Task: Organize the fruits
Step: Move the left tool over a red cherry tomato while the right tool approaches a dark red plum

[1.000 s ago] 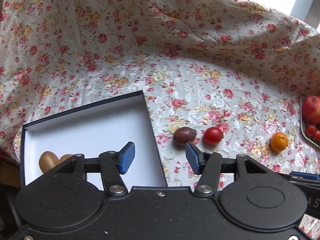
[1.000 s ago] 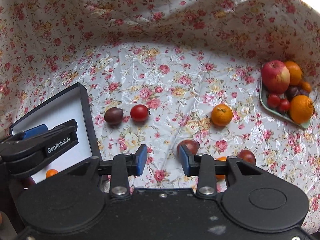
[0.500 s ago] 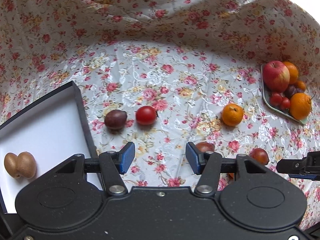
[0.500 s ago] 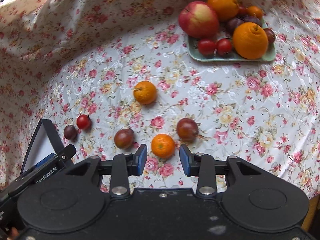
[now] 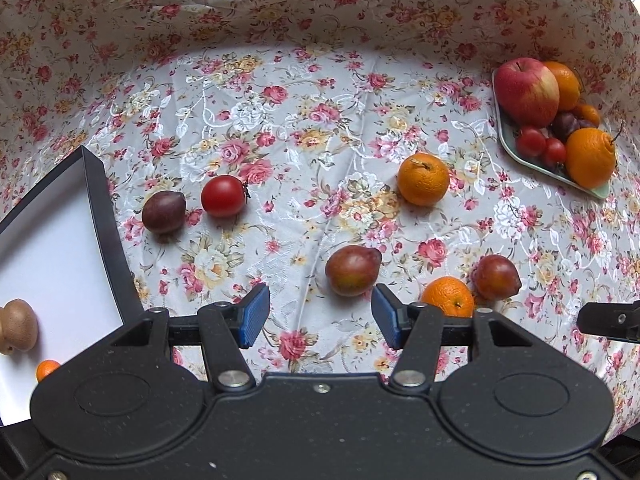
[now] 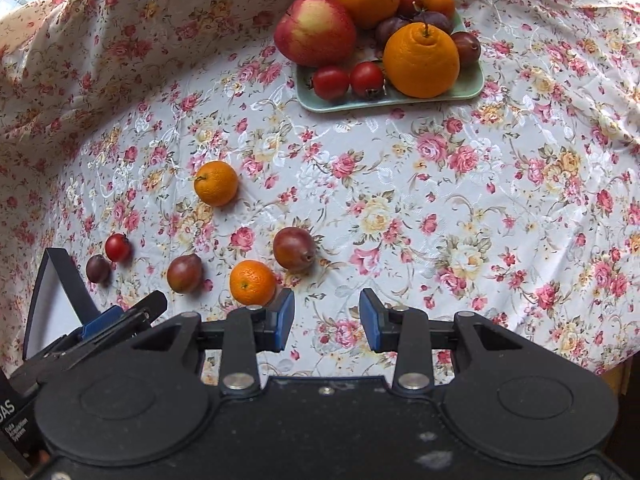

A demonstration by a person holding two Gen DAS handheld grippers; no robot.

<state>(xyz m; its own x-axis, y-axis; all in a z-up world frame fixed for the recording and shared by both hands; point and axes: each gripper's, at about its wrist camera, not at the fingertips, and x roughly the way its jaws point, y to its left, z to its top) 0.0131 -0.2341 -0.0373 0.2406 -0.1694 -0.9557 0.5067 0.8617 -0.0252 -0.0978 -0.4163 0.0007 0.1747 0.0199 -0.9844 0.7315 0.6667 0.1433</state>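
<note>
Two grippers sit nearest you, both with jaws apart and holding nothing: your left gripper [image 5: 320, 316] hangs just short of a reddish plum [image 5: 352, 270], your right gripper [image 6: 326, 320] over bare cloth [image 6: 440, 200] beside a small orange [image 6: 253, 282]. At your left, the black box [image 5: 108, 216] holds a brown kiwi [image 5: 18, 326] and a tiny orange fruit [image 5: 47, 369]. Six fruits lie loose on the cloth between box and tray. Farthest off, the green tray [image 6: 468, 86] carries an apple [image 6: 315, 29], oranges, two tomatoes and dark plums. Printing on the left gripper's side is cut off; you can read only "AS".
</note>
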